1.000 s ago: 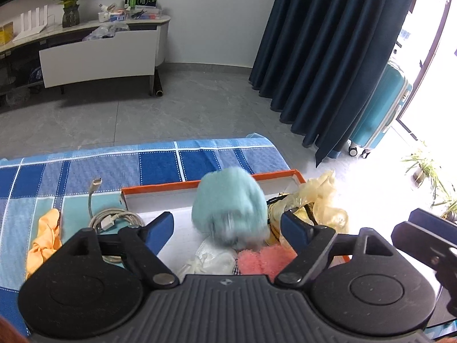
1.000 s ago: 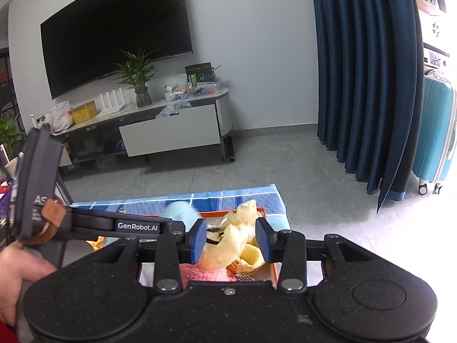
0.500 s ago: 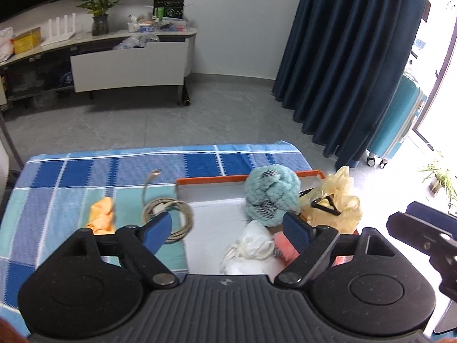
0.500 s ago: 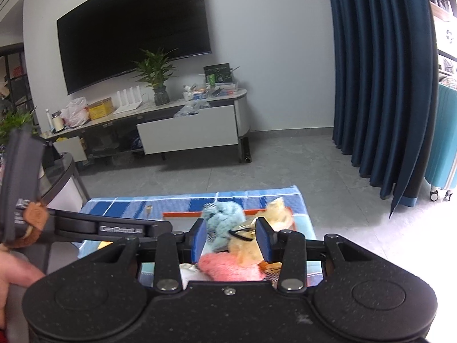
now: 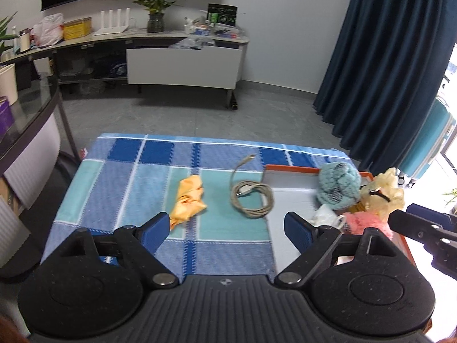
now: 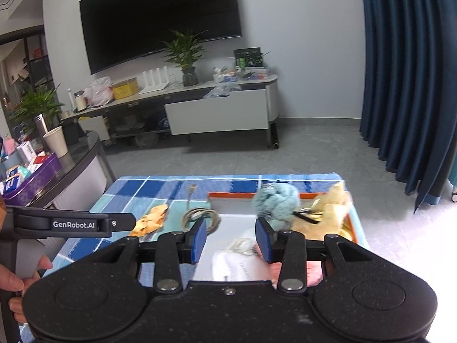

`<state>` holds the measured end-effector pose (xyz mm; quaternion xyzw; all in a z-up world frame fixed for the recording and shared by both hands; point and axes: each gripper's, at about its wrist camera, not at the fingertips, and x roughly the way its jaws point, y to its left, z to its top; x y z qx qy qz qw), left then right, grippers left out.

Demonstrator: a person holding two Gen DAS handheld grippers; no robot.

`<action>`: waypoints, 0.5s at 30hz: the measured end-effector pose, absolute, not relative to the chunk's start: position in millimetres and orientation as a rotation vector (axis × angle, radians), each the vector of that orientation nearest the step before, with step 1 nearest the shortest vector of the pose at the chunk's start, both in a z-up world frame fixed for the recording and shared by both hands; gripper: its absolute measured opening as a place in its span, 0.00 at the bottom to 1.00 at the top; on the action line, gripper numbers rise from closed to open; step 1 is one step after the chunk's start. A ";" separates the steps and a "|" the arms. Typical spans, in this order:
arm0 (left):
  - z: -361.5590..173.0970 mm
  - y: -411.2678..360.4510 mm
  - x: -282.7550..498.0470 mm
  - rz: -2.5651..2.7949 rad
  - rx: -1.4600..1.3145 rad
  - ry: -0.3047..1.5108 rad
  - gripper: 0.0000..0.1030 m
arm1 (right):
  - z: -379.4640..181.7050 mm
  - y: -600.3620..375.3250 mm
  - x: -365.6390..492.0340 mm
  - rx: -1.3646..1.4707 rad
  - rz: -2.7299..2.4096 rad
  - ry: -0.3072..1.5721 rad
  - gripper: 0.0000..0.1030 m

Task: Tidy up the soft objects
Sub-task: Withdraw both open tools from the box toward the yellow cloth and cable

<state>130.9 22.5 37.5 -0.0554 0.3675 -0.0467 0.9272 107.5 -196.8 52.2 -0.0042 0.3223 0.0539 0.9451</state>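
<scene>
Left claw [image 5: 225, 228], nearest the viewer: jaws spread wide and empty, hanging above the checked blue cloth [image 5: 125, 177] that covers the table. Right claw [image 6: 230, 238]: jaws roughly half apart, nothing gripped, poised over the near end of the orange-rimmed tray [image 6: 228, 195]; the tray's white floor and a white cloth item [image 6: 240, 263] show through the gap. A hand [image 6: 12, 283] at the left edge of the right wrist view grips the left claw's handle.

On the cloth, outside the tray: an orange fabric piece [image 5: 188, 197] and, to its right, a coiled grey cable [image 5: 251, 197] just beside the tray's left wall.

Inside the tray, crowded at its right end: a pink fluffy item [image 5: 362, 221], a teal knitted ball [image 5: 338, 184] and a pale yellow ruffled item [image 5: 384, 193] with a black band.

Beyond: grey floor, a low TV cabinet [image 5: 182, 63] with a potted plant [image 5: 155, 3], and dark blue curtains [image 5: 391, 57].
</scene>
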 end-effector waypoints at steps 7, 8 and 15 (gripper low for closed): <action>33.3 48.2 128.2 -0.054 -0.126 0.761 0.87 | 46.3 -175.2 112.0 -0.028 0.148 0.673 0.46; 33.0 50.9 128.2 -0.049 -0.129 0.761 0.87 | 45.4 -172.7 113.1 -0.029 0.152 0.676 0.46; 28.2 61.5 129.6 -0.039 -0.139 0.770 0.87 | 38.9 -157.7 120.7 -0.046 0.173 0.694 0.46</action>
